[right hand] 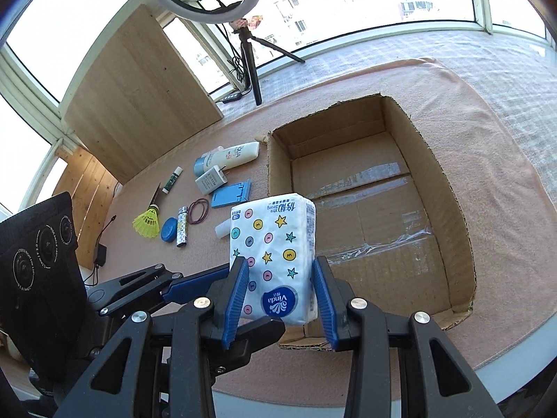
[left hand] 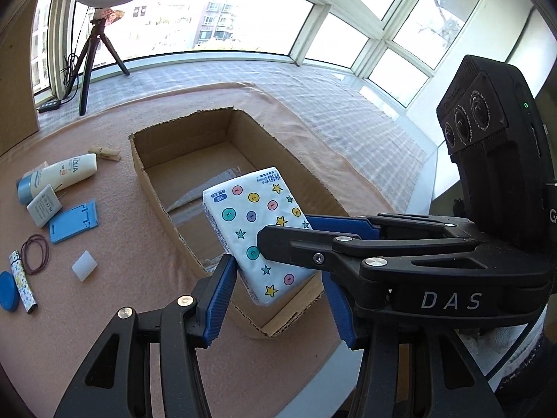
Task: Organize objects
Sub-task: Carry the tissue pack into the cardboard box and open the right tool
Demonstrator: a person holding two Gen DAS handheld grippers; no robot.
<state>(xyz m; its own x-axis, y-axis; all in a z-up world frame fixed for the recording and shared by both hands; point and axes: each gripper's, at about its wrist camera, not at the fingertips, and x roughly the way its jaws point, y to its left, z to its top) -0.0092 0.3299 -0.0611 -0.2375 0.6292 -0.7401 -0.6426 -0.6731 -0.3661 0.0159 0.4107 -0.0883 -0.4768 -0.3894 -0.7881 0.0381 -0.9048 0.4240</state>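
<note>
A white tissue pack [right hand: 275, 254] with coloured dots and stars is clamped between the blue fingers of my right gripper [right hand: 282, 299], held above the near left corner of the open cardboard box [right hand: 452, 188]. The pack also shows in the left wrist view [left hand: 257, 233], with the right gripper [left hand: 313, 244] on it from the right. My left gripper [left hand: 278, 299] is open just below the pack, its fingers [left hand: 219, 299] apart and not pressing it. The box [left hand: 153, 188] holds nothing but tape strips on its floor.
Left of the box on the pink cloth lie a sunscreen tube [right hand: 229, 158], a charger [right hand: 209, 183], a blue phone stand [right hand: 231, 196], rubber bands [right hand: 198, 210], a lighter [right hand: 182, 226], a blue round lid [right hand: 169, 230], a yellow shuttlecock [right hand: 146, 223], a white block [left hand: 84, 265] and a clothespin [left hand: 104, 153]. A ring light tripod [right hand: 249, 55] stands behind.
</note>
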